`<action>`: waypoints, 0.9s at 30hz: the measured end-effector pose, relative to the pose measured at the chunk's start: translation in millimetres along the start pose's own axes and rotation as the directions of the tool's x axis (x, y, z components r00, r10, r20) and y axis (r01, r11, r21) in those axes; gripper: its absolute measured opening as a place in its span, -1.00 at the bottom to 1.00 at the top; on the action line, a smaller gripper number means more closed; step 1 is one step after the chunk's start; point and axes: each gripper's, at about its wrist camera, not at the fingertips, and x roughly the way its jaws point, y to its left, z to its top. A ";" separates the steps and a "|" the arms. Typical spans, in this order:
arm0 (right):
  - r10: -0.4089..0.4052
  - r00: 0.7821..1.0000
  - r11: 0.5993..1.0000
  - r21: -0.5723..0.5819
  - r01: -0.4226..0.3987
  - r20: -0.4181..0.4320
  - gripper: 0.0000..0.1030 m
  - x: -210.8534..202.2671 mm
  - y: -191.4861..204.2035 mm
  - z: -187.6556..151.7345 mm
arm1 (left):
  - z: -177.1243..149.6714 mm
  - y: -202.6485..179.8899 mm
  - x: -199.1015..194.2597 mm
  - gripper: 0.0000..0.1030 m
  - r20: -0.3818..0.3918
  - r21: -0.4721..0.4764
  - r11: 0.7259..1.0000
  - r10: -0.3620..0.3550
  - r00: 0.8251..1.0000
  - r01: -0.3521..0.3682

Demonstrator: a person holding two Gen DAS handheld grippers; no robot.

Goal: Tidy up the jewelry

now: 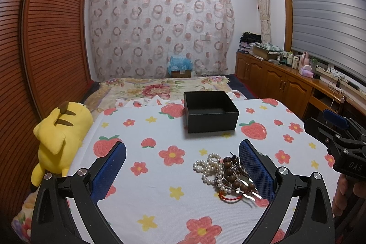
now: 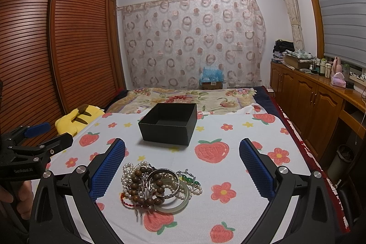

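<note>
Right now both grippers hover low over a white bedsheet printed with strawberries and red and yellow flowers, and both hold nothing. Seen from its own camera, the left gripper has its blue textured pads spread wide; the same holds for the right gripper in the right wrist view. Each also shows at the edge of the other's picture, gripped by a hand.

A tangled heap of jewelry lies on the sheet. In the right wrist view it sits between the right gripper's fingers, closer to the left-hand pad and not clearly touching it. The heap holds strands of white pearl beads, a brown wooden bead bracelet, a carved silver metal bangle, a pale green jade bangle, a thin red cord and a small chain with green stones. In the left wrist view the same heap rests just inside the right-hand pad, which hides part of it.

Beyond the heap, well apart from it, stands an open black rectangular cardboard box, upright and with nothing visible inside. A yellow plush toy lies at the sheet's left edge, beside a slatted brown wooden wardrobe
</note>
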 end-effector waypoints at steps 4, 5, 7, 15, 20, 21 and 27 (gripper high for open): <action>0.001 1.000 1.000 -0.001 -0.001 0.000 0.95 -0.1 -0.1 -0.3 | -3.7 0.2 4.2 0.85 -0.002 0.000 1.000 0.000 1.000 0.000; 0.001 1.000 1.000 -0.001 -0.001 0.000 0.95 0.0 -0.1 -0.4 | -4.5 0.1 4.9 0.85 -0.001 -0.001 1.000 0.000 1.000 0.000; 0.001 1.000 1.000 -0.001 -0.001 0.000 0.95 0.0 -0.2 -0.6 | -5.7 -1.8 5.6 0.85 -0.003 0.000 1.000 0.000 1.000 0.000; 0.003 1.000 1.000 -0.002 -0.003 -0.012 0.95 2.3 -1.9 -1.9 | -13.0 -10.1 8.9 0.85 -0.025 0.009 1.000 -0.008 1.000 0.008; 0.011 1.000 1.000 -0.010 -0.012 -0.026 0.95 10.4 -0.4 -4.4 | -16.7 -11.0 16.9 0.85 -0.055 0.016 1.000 -0.018 0.998 0.019; 0.013 1.000 1.000 -0.012 -0.013 -0.028 0.95 9.7 0.2 -4.9 | -17.8 -10.7 19.0 0.86 -0.059 0.017 1.000 -0.019 0.998 0.020; 0.053 0.996 0.998 -0.031 -0.055 -0.066 0.68 21.1 -4.0 -10.9 | -23.8 -7.6 31.7 0.86 -0.095 0.016 0.999 -0.032 0.995 0.033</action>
